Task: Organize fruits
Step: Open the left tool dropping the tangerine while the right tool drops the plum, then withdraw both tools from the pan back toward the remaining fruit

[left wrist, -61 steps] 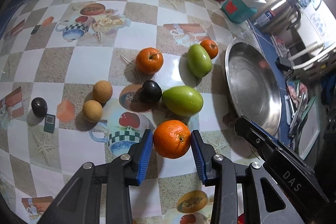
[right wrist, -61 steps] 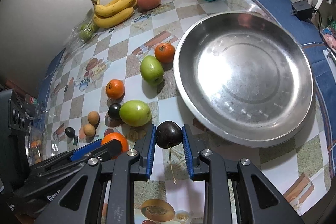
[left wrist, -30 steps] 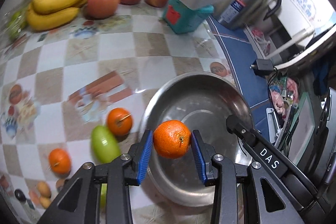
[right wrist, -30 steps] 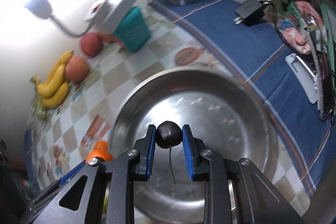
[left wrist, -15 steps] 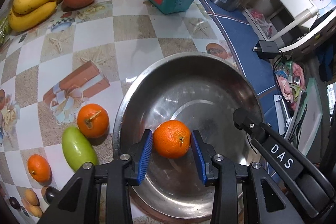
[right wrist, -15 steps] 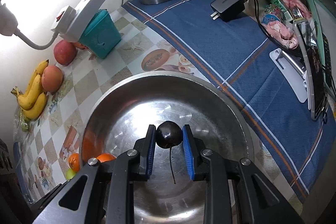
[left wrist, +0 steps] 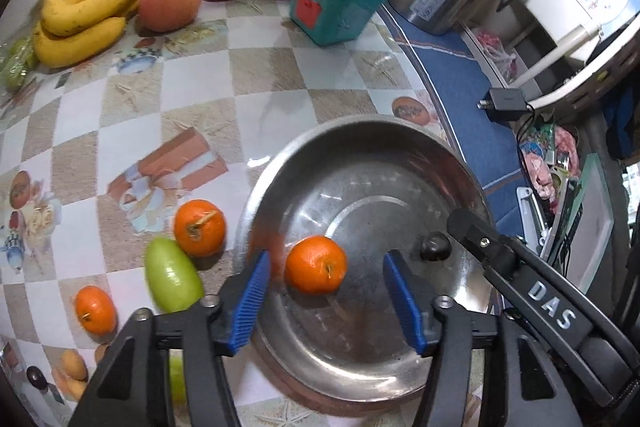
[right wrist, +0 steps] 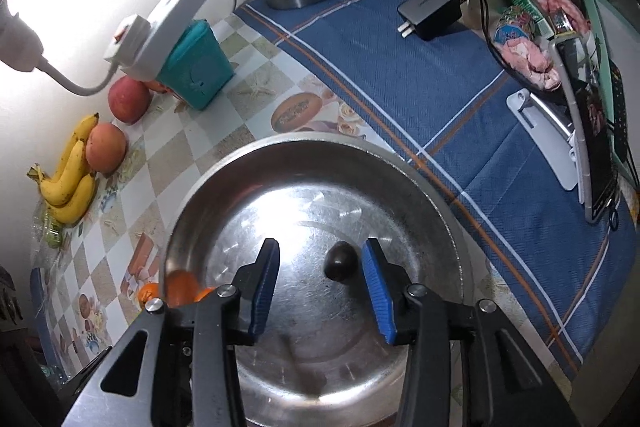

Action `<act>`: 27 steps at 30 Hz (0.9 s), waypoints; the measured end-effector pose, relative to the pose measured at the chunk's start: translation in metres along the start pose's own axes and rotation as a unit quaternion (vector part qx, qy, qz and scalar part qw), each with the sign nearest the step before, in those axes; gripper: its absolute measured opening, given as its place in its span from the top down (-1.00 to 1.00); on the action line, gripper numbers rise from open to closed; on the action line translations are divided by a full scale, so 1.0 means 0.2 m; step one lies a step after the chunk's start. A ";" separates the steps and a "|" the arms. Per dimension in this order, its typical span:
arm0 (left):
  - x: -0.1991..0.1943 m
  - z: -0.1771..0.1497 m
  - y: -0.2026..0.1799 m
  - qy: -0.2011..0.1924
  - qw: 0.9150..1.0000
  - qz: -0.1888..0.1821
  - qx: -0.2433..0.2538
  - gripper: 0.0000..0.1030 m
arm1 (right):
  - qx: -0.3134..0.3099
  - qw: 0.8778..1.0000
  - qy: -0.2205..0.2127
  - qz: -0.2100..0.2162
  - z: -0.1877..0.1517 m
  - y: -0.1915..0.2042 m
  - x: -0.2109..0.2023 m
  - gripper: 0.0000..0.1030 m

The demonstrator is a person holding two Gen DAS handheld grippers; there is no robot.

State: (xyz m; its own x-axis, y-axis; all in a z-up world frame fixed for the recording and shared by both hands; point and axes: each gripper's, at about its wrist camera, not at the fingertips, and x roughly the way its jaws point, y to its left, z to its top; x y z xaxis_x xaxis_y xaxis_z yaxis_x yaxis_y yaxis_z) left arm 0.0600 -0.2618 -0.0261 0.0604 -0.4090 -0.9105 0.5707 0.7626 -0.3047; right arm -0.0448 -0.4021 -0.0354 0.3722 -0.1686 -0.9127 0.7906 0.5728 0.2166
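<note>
Left tool (left wrist: 324, 301) has just been opening; its blue pads stand apart, and the orange (left wrist: 316, 264) sits between them untouched, resting in the steel pan (left wrist: 460, 167). Right tool (right wrist: 320, 281) has likewise just been opening, and the dark plum (right wrist: 341, 261) lies free on the pan floor between its pads, nearer the right one.

We judge the step in hand as the release of both fruits into the pan. To do it well, we lift each tool straight up with pads kept wide, so neither fruit is nudged and rolls.

Outward on the tabletop (left wrist: 132, 107), beside the pan: a second orange (left wrist: 199, 227), a green fruit (left wrist: 173, 274), a smaller orange (left wrist: 95, 309). Bananas (left wrist: 88, 15) and apples (left wrist: 170, 1) lie far back.
</note>
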 end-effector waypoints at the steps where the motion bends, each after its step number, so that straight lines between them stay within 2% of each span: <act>1: -0.01 0.00 0.01 -0.002 1.000 0.006 -0.002 -0.29 | -0.002 1.000 -0.003 0.001 0.00 0.00 -0.02 -0.13; 2: -0.02 0.00 0.02 -0.003 1.000 0.013 -0.004 -0.33 | -0.004 1.000 -0.005 0.004 0.00 0.01 -0.03 -0.28; 8: -0.08 -0.01 0.16 -0.013 0.997 0.060 -0.047 -0.59 | -0.020 1.000 -0.011 0.002 -0.02 0.03 -0.08 -0.58; 14: -0.14 -0.03 0.31 -0.033 0.989 0.120 -0.083 -0.98 | -0.046 0.999 -0.002 0.002 -0.06 0.06 -0.07 -0.59; 17: -0.15 -0.04 0.39 -0.036 0.983 0.154 -0.094 -1.00 | -0.064 0.998 0.004 0.000 -0.08 0.10 -0.06 -0.61; 24: -0.17 -0.10 0.54 -0.026 0.971 0.206 -0.114 -1.00 | -0.105 0.994 0.006 0.006 -0.15 0.22 -0.07 -0.62; 27: -0.20 -0.14 0.61 -0.024 0.968 0.214 -0.128 -1.00 | -0.123 0.992 0.006 0.016 -0.19 0.28 -0.08 -0.62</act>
State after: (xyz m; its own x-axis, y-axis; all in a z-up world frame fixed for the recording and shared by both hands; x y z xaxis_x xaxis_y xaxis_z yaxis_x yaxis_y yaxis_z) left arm 0.1038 -0.1386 -0.0356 0.2885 -0.0458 -0.9564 0.2627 0.9643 0.0331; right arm -0.0246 -0.3371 -0.0213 0.3882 -0.1376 -0.9112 0.6352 0.7564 0.1564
